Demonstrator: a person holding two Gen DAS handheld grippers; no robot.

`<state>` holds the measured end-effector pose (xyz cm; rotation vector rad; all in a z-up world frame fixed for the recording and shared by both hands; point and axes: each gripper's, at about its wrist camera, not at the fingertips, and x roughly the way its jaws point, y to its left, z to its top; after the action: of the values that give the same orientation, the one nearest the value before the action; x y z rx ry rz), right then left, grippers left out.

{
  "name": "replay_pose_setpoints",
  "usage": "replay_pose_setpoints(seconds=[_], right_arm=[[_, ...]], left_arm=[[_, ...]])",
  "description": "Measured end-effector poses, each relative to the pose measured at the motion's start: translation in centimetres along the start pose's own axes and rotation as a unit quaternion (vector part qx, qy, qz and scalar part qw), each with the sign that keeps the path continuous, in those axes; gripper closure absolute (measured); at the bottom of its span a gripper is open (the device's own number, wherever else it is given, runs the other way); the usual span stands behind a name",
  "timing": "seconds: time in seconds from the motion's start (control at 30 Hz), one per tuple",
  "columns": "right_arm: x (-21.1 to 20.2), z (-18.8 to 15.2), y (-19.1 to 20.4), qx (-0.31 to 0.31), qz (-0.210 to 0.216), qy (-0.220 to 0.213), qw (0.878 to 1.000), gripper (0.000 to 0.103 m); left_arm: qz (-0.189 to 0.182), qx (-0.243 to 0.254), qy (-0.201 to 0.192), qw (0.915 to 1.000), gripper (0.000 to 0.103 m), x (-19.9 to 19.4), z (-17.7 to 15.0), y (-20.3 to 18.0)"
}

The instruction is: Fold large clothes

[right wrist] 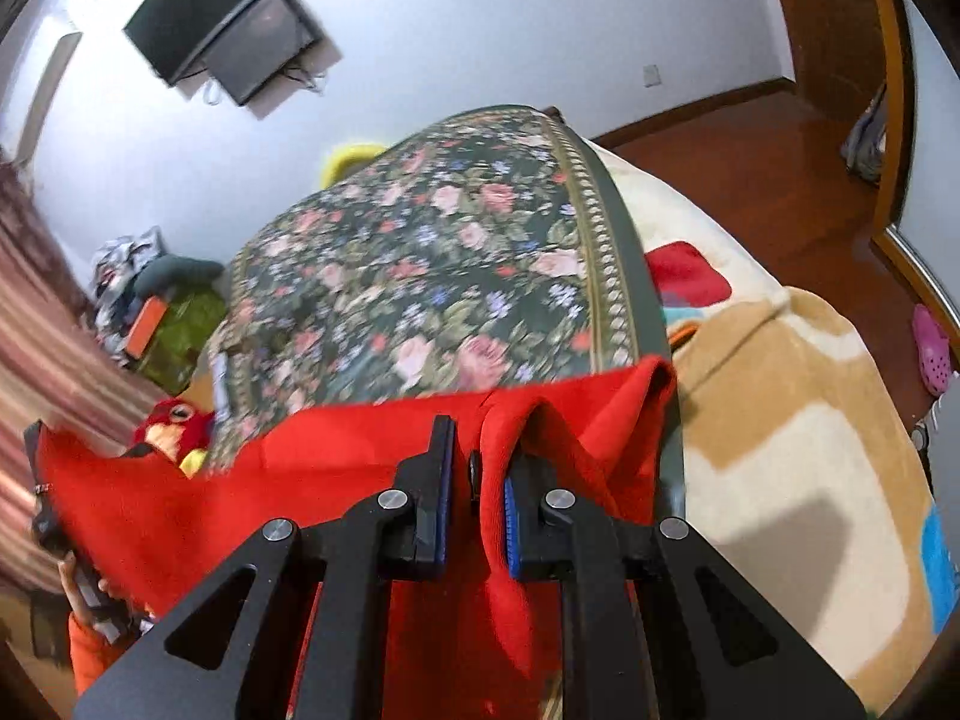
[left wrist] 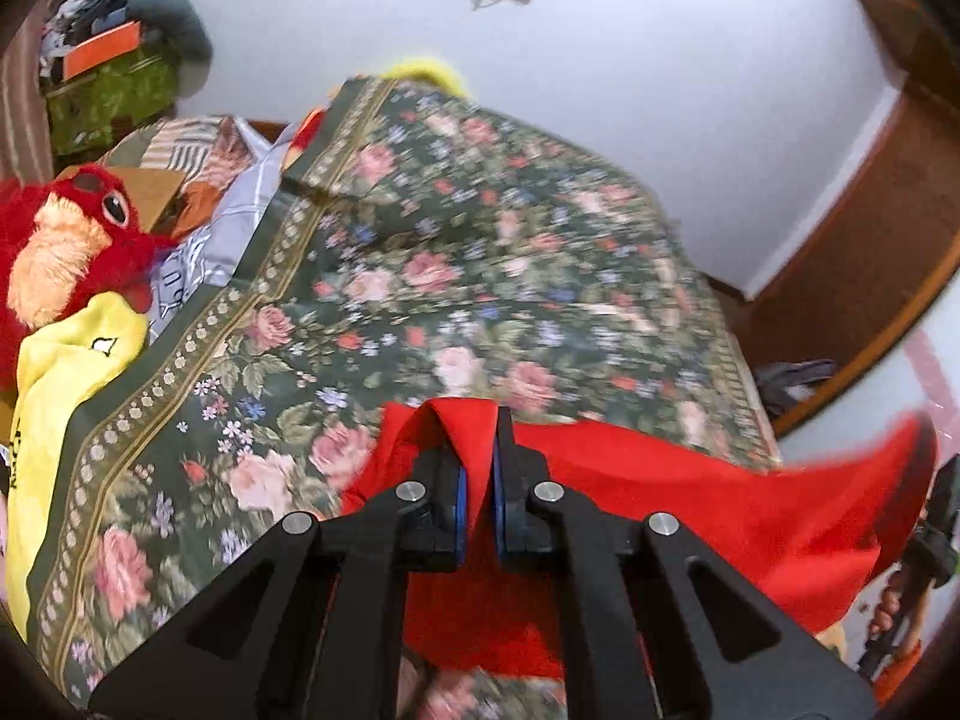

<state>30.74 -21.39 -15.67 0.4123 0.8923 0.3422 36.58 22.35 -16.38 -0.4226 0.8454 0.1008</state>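
A large red garment (left wrist: 690,510) hangs stretched between my two grippers above a bed with a dark green floral cover (left wrist: 450,276). My left gripper (left wrist: 477,480) is shut on a fold of its edge. My right gripper (right wrist: 477,480) is shut on another bunched fold of the same red garment (right wrist: 240,480). The cloth sags between them and its lower part is hidden below both views. The right gripper shows at the right edge of the left wrist view (left wrist: 936,516). The floral cover (right wrist: 420,276) fills the middle of the right wrist view.
A red plush toy (left wrist: 72,252) and yellow cloth (left wrist: 60,396) lie at the bed's left. A beige blanket (right wrist: 780,450) covers the bed's right side. A cluttered pile (left wrist: 114,60) stands by the far wall. A TV (right wrist: 228,30) hangs on the wall. Wooden floor (right wrist: 750,168) lies to the right.
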Motion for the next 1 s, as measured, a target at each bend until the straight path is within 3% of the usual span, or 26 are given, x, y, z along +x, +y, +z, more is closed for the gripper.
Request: replay_pose_setpoints(seconds=[0.23,0.37,0.53,0.63,0.7,0.77,0.83,0.87,1.0], right_arm=[[5.9,1.0,-3.4,0.036,-0.008,0.046,0.998,0.091],[6.7,1.2,-4.4,0.051,0.008,0.06,0.997,0.091],[5.0,1.9,-5.0,0.066,0.01,0.041,0.997,0.09],[1.8,2.9,-4.6,0.044,-0.087,-0.028,0.995,0.082],[-0.6,3.6,-4.9,0.058,-0.102,-0.063,0.991,0.082],[-2.8,3.9,-5.1,0.071,-0.075,-0.061,0.993,0.082],[-4.2,3.8,-4.3,0.046,-0.079,-0.055,0.994,0.081],[-4.8,3.5,-3.6,0.025,-0.084,-0.054,0.995,0.079],[-5.4,1.5,-0.5,-0.05,-0.082,-0.03,0.995,0.057]], left_arm=[[0.027,-0.032,0.076,0.9962,0.097,9.5,-1.3,3.8],[0.029,-0.025,0.093,0.9949,0.095,11.3,-2.3,4.4],[0.035,0.01,0.091,0.9952,0.093,9.8,-1.8,3.8],[0.047,0.026,0.069,0.9961,0.093,7.5,-0.8,3.3],[0.058,0.027,0.057,0.9963,0.087,5.9,-0.2,3.3],[0.094,0.051,0.028,0.9939,0.074,3.8,0.2,2.9],[0.127,0.07,0.001,0.9895,0.059,1.8,0.3,2.6],[0.13,0.071,-0.009,0.9889,0.058,0.9,0.4,2.5],[0.102,0.072,-0.007,0.9921,0.054,-1.5,-0.5,2.2]])
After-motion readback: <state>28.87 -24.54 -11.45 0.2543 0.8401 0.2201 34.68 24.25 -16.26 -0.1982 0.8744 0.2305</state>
